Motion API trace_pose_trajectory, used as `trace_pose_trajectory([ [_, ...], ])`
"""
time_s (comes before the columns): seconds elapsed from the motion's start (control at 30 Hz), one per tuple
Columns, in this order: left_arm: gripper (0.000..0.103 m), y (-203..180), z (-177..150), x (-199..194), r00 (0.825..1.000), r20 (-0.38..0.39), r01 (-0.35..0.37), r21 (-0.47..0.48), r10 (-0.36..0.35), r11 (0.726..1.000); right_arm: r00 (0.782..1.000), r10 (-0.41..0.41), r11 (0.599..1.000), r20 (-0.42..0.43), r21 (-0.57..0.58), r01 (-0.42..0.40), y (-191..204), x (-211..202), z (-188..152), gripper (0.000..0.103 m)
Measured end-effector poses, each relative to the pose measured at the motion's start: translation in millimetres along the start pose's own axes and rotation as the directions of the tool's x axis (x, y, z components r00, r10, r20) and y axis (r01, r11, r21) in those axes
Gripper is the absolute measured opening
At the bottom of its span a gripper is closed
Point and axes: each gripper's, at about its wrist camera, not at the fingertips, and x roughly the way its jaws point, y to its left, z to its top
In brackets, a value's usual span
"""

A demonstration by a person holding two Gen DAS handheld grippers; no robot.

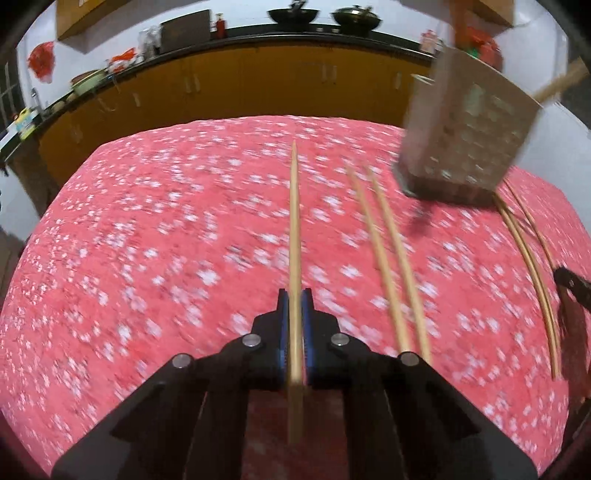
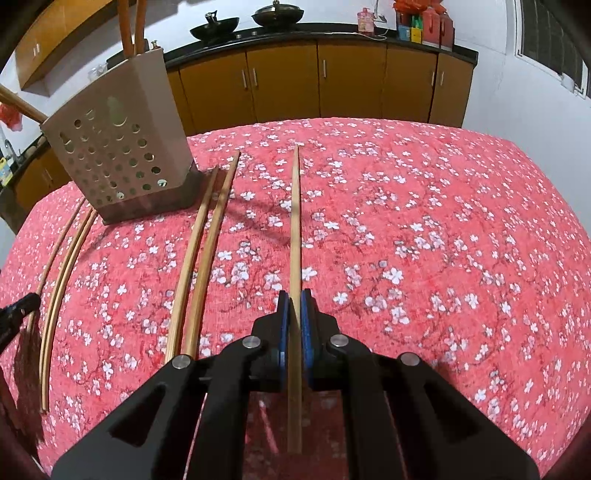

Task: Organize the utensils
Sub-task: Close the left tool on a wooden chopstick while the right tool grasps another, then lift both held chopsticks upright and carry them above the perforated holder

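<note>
In the left wrist view my left gripper is shut on a bamboo chopstick that points straight ahead over the red floral cloth. Two loose chopsticks lie just to its right. The perforated metal utensil holder stands at the far right, blurred, with more chopsticks beside it. In the right wrist view my right gripper is shut on another chopstick. The holder stands far left with wooden handles inside. Two chopsticks and several more lie to the left.
A dark object shows at the right edge and at the left edge; I cannot tell what it is. Behind the table runs a counter with brown cabinets, woks and bottles. The cloth to the right is bare.
</note>
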Motion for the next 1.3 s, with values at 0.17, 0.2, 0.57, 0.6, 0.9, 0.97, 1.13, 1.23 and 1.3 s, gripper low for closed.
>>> trace_pose_trajectory([
  [0.17,0.009,15.4,9.3,8.5,0.999,0.021,0.024,-0.014,-0.024,1.0,1.0,0.003,1.0,0.019,0.006,-0.003,-0.2,4.4,4.3,0.008],
  [0.2,0.009,16.6,9.6,8.7,0.999,0.022,0.032,-0.019,-0.031,0.999,1.0,0.002,1.0,0.022,0.004,-0.003,0.7,5.0,4.6,0.008],
  [0.57,0.01,26.8,9.6,3.0,0.998,0.024,0.052,-0.036,-0.051,0.998,1.0,-0.008,1.0,0.021,-0.003,0.008,2.0,5.4,1.3,0.008],
  [0.6,0.01,28.9,8.6,1.9,0.998,0.024,0.052,-0.036,-0.051,0.998,1.0,-0.01,1.0,0.021,-0.004,0.01,1.9,5.8,1.2,0.008],
  [0.9,0.01,28.2,8.8,1.5,0.998,0.023,0.053,-0.039,-0.052,0.998,1.0,-0.01,1.0,0.021,-0.003,0.01,2.8,4.3,2.2,0.008],
  [0.97,0.01,26.6,8.3,0.9,0.998,0.023,0.052,-0.039,-0.051,0.998,1.0,-0.01,1.0,0.021,-0.003,0.01,2.8,4.6,2.1,0.008],
  [1.13,0.01,24.6,6.5,0.4,0.999,0.022,0.047,-0.031,-0.046,0.998,1.0,-0.004,1.0,0.015,-0.002,0.004,2.8,0.9,-0.4,0.008],
  [1.23,0.01,21.3,-1.9,-5.5,0.999,0.019,0.043,-0.004,-0.043,0.999,1.0,-0.001,1.0,0.015,-0.007,0.001,2.0,-4.2,-5.8,0.008],
  [1.3,0.01,20.0,-6.5,-8.4,0.999,0.018,0.046,0.002,-0.046,0.999,1.0,0.008,1.0,0.014,-0.005,-0.008,0.8,-5.4,-7.0,0.008],
])
